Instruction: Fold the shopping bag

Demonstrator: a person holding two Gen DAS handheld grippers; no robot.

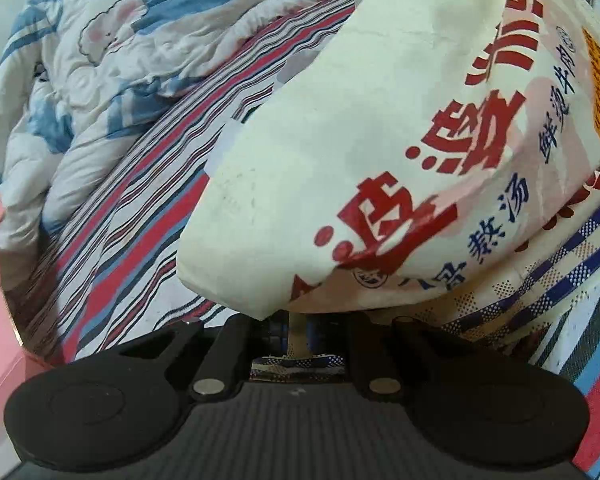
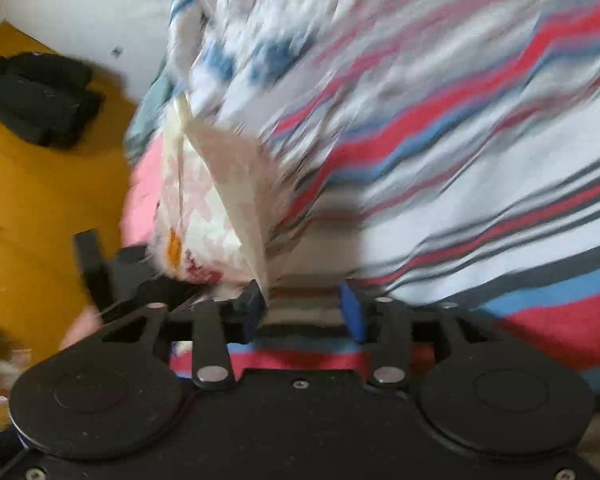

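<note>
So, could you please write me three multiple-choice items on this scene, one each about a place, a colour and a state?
1. What is the shopping bag hanging over in the left wrist view?
A. an orange floor
B. a striped bedsheet
C. an open drawer

2. What colour are the large characters printed on the shopping bag?
A. green
B. purple
C. red

3. How does the right hand-held gripper stand?
A. open
B. shut on a quilt
C. shut on a bottle

Answers:
1 B, since red, blue and white stripes run under and beside the bag.
2 C, since the big print on the cream fabric is red.
3 A, since its blue pads stand apart with a clear gap and press on nothing.
</note>
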